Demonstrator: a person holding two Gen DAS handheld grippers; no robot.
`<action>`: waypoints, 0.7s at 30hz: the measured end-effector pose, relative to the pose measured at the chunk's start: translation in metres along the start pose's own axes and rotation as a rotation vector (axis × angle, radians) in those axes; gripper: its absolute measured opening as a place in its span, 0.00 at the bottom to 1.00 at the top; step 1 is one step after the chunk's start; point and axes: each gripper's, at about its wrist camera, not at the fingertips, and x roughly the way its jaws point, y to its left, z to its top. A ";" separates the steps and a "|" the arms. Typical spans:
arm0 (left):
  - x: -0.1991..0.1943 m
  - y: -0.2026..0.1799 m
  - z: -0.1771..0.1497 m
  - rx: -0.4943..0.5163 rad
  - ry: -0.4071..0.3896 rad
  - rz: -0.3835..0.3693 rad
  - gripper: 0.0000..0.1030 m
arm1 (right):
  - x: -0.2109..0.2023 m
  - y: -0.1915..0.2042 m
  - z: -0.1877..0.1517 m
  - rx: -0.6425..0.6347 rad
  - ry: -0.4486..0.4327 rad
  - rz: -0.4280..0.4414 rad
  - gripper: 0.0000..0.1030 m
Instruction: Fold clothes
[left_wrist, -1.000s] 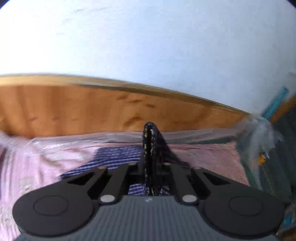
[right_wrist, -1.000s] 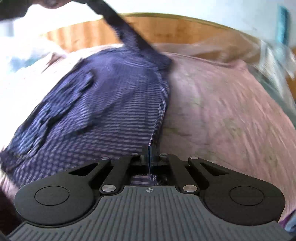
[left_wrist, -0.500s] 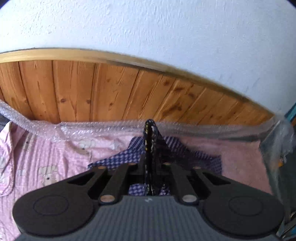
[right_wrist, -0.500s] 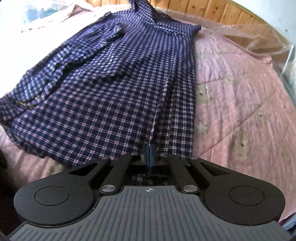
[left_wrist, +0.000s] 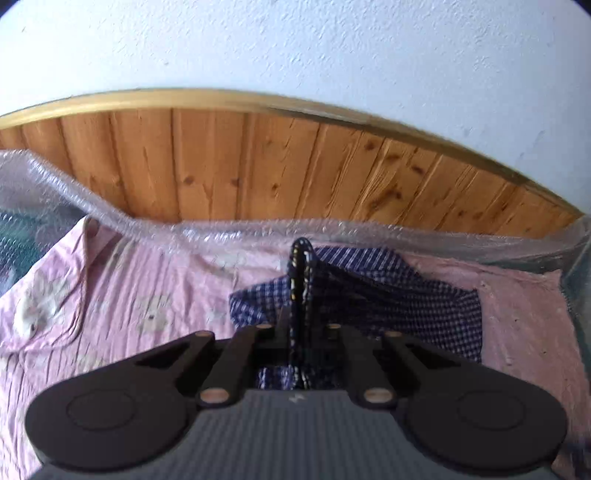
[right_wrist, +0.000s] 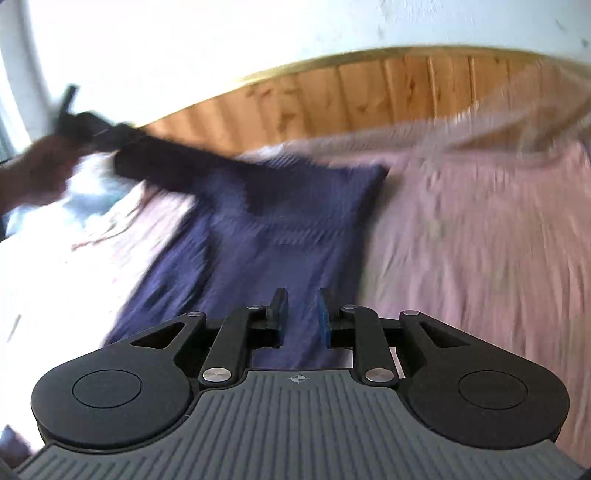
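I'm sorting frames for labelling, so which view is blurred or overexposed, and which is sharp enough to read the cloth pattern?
Right wrist view: motion-smeared; the navy shirt loses its check, the left side burns out white, the right gripper itself stays crisp. Left wrist view: mostly sharp; the check and the headboard grain read clearly, fisheye bows the rail, edges slightly soft.

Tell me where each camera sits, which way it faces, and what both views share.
Left wrist: on the left gripper, facing the wooden headboard; its jaws are shut on the checked shirt.
Right wrist: on the right gripper, looking across the pink bedspread; its jaws have just been opening, nothing pinched; a hand shows at far left.
Shared: shirt, bedspread, headboard.
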 end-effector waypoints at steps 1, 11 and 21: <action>-0.001 0.000 -0.001 -0.015 0.001 0.011 0.05 | 0.029 -0.012 0.019 -0.019 -0.001 0.001 0.21; -0.042 -0.005 -0.024 -0.112 -0.029 0.173 0.06 | 0.280 -0.053 0.105 -0.204 0.154 0.052 0.20; -0.050 -0.029 -0.042 0.002 -0.040 0.076 0.06 | 0.285 -0.074 0.105 -0.075 0.112 0.113 0.21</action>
